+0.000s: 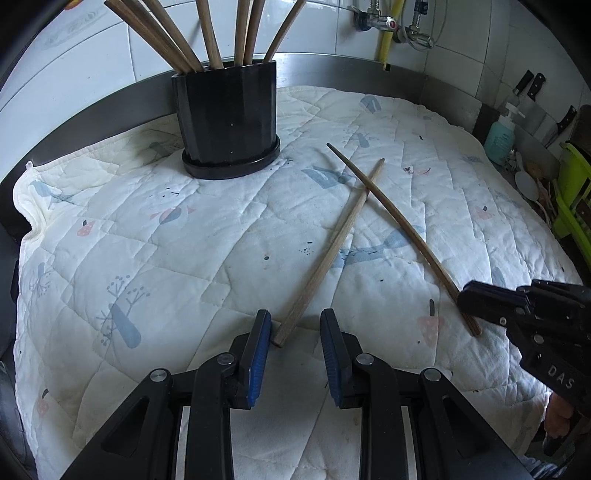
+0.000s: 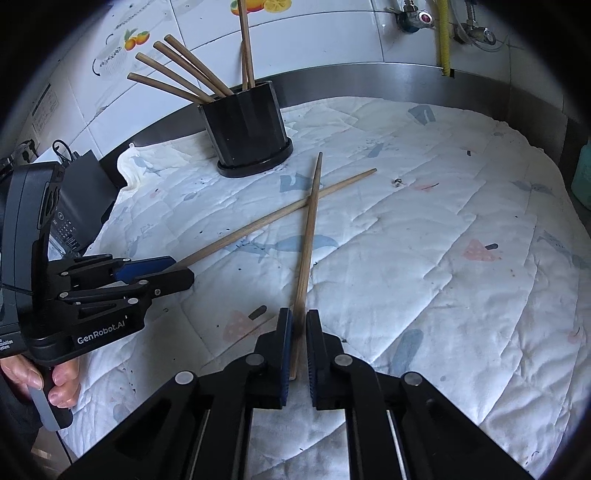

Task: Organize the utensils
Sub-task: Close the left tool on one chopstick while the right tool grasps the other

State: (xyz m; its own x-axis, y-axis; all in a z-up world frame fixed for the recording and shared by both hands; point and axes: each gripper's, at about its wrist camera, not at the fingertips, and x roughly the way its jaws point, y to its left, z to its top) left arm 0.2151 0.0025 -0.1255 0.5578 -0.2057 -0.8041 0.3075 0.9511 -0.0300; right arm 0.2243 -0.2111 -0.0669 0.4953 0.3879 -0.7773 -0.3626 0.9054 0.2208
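Observation:
Two wooden chopsticks lie crossed on a quilted white cloth (image 1: 147, 240). My right gripper (image 2: 299, 317) is shut on the near end of one chopstick (image 2: 310, 229); in the left wrist view that gripper (image 1: 465, 295) grips the same stick (image 1: 406, 221) low on the right. My left gripper (image 1: 295, 321) is open, with the near end of the other chopstick (image 1: 332, 251) lying just inside its left pad. From the right wrist view the left gripper (image 2: 177, 269) straddles that stick (image 2: 266, 221). A black holder (image 1: 229, 118) with several chopsticks stands at the back.
A steel rim and tiled wall run behind the cloth, with taps (image 1: 388, 24) and a yellow hose. At the right stand a soap bottle (image 1: 498, 138), knives (image 1: 532, 88) and a green rack (image 1: 576, 192). A dark device (image 2: 81, 192) sits off the cloth's left edge.

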